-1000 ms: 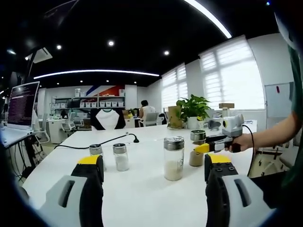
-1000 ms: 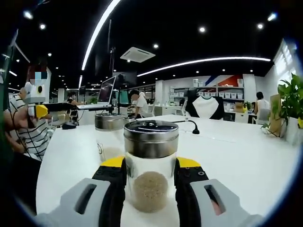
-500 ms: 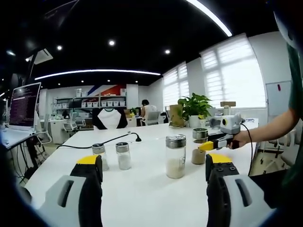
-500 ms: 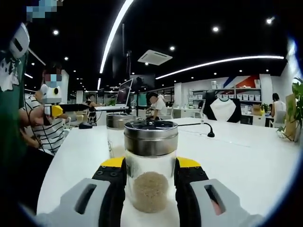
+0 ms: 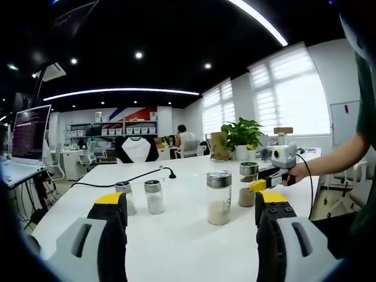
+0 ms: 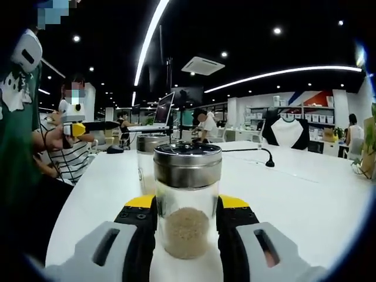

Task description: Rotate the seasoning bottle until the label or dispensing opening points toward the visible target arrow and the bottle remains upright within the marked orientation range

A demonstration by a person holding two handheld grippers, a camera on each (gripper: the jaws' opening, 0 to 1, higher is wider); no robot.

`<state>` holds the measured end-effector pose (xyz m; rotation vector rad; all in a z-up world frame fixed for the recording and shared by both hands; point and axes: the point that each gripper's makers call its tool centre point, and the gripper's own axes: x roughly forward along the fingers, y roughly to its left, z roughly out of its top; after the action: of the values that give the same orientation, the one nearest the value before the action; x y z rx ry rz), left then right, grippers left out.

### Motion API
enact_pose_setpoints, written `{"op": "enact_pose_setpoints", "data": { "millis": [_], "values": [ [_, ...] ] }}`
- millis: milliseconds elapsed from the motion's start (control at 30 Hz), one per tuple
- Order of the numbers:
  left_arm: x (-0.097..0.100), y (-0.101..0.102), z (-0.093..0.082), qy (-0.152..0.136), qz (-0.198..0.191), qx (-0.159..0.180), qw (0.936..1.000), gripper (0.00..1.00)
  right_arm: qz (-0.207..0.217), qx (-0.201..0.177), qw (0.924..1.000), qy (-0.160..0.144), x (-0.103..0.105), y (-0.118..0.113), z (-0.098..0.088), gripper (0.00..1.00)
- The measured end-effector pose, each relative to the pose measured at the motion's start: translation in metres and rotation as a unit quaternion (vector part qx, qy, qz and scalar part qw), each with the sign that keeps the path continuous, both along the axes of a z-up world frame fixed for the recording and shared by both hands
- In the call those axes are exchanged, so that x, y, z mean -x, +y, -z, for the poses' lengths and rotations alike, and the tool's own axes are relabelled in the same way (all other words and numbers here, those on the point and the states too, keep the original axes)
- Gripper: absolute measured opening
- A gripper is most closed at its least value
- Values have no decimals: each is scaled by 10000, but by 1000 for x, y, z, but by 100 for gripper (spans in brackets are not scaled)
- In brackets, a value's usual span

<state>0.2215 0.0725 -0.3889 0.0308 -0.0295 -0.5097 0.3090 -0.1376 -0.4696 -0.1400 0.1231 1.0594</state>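
A glass seasoning bottle (image 6: 187, 176) with a metal shaker lid and brown grains stands upright on the white table (image 6: 305, 200). My right gripper (image 6: 187, 202) is shut on it, a yellow-tipped jaw pressed to each side. In the left gripper view the same bottle (image 5: 247, 183) stands at the right with the right gripper (image 5: 258, 185) on it, held by a person's hand. My left gripper (image 5: 191, 200) hangs open over the table (image 5: 176, 247), holding nothing. It also appears far left in the right gripper view as the left gripper (image 6: 79, 128).
A taller bottle of white powder (image 5: 218, 198) stands just left of the held one, seen behind it as a second bottle (image 6: 148, 170). Two small shakers (image 5: 154, 197) sit further left. A black cable (image 5: 135, 175) and a potted plant (image 5: 239, 138) lie beyond.
The right gripper view's background has slid to the right while the brown bottle stays between the jaws: the right gripper has turned with the bottle. The left gripper has barely moved.
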Motion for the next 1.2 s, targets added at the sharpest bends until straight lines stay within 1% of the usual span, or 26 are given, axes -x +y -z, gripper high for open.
{"op": "enact_pose_setpoints", "data": {
  "millis": [67, 133, 167, 267, 333, 400, 500, 633, 667, 700, 733, 767, 800, 833, 867, 933, 967, 1000, 1033, 1067, 1100, 1133, 1167, 1200],
  "values": [
    [0, 1, 0, -14, -10, -41, 10000, 95, 57, -27, 10000, 21, 3, 2, 3, 50],
    [0, 6, 0, -27, -60, -65, 10000, 95, 319, -142, 9994, -21, 2, -1, 0, 56],
    [0, 8, -1, -32, -68, -24, 10000, 95, 426, -249, 9988, 5, 3, -2, -2, 56],
    [0, 9, -1, -43, -75, -58, 9999, 95, 695, -350, 9970, -57, 4, -5, -3, 59],
    [-1, 11, -1, -34, -94, -58, 9999, 95, 1148, -599, 9916, -32, 1, -8, -6, 60],
    [-1, 11, 0, -10, -104, -24, 9999, 95, 1342, -616, 9890, -79, 1, -8, -8, 61],
    [-1, 10, 1, 2, -86, -39, 10000, 95, 1525, -324, 9874, -256, 4, -5, -11, 61],
    [0, 10, 3, -12, -127, -153, 9998, 95, 1909, -329, 9810, -83, 2, -2, -10, 63],
    [0, 9, 3, -6, -113, -146, 9998, 95, 2102, -332, 9771, -37, 0, -5, -9, 62],
    [0, 8, 3, 7, -80, -111, 9999, 95, 2422, -370, 9695, 80, -1, -7, -7, 62],
    [0, 8, 3, 10, -91, -93, 9999, 95, 2503, -287, 9677, 14, -1, -6, -6, 64],
    [0, 9, 3, 13, -101, -86, 9999, 95, 2721, -231, 9619, -138, -3, -10, -8, 64],
    [0, 9, 4, 14, -104, -79, 9999, 95, 2870, -269, 9573, -201, -4, -12, -11, 65],
    [0, 9, 4, 15, -102, -75, 9999, 95, 3091, -389, 9500, -207, -5, -14, -14, 65],
    [0, 9, 4, 21, -97, -68, 9999, 95, 3225, -366, 9457, -190, -5, -15, -14, 64],
    [-1, 8, 5, 35, -83, -64, 9999, 95, 3596, -301, 9322, -267, -7, -22, -16, 63],
    [-1, 8, 5, 34, -80, -61, 9999, 95, 3725, -509, 9260, -339, -8, -23, -22, 63],
    [-1, 8, 5, 32, -73, -56, 10000, 95, 3786, -743, 9217, -395, -6, -21, -28, 62],
    [-1, 7, 6, 31, -68, -46, 10000, 95, 3870, -591, 9194, -366, -6, -22, -25, 62],
    [-1, 6, 6, 29, -72, -43, 10000, 95, 4051, -294, 9128, -413, -5, -26, -22, 61],
    [-1, 6, 6, 36, -68, -26, 10000, 95, 4088, -309, 9107, -506, -5, -24, -24, 61],
    [-1, 3, 4, 78, 18, 140, 9999, 95, 4137, -386, 9081, -524, -5, -23, -26, 61],
    [-1, 3, 0, 19, 22, 166, 9999, 95, 4171, -383, 9066, -513, -5, -23, -25, 61],
    [-1, 3, 0, -1, 11, 118, 9999, 95, 4298, -347, 9013, -421, -4, -24, -23, 61]
  ]
}}
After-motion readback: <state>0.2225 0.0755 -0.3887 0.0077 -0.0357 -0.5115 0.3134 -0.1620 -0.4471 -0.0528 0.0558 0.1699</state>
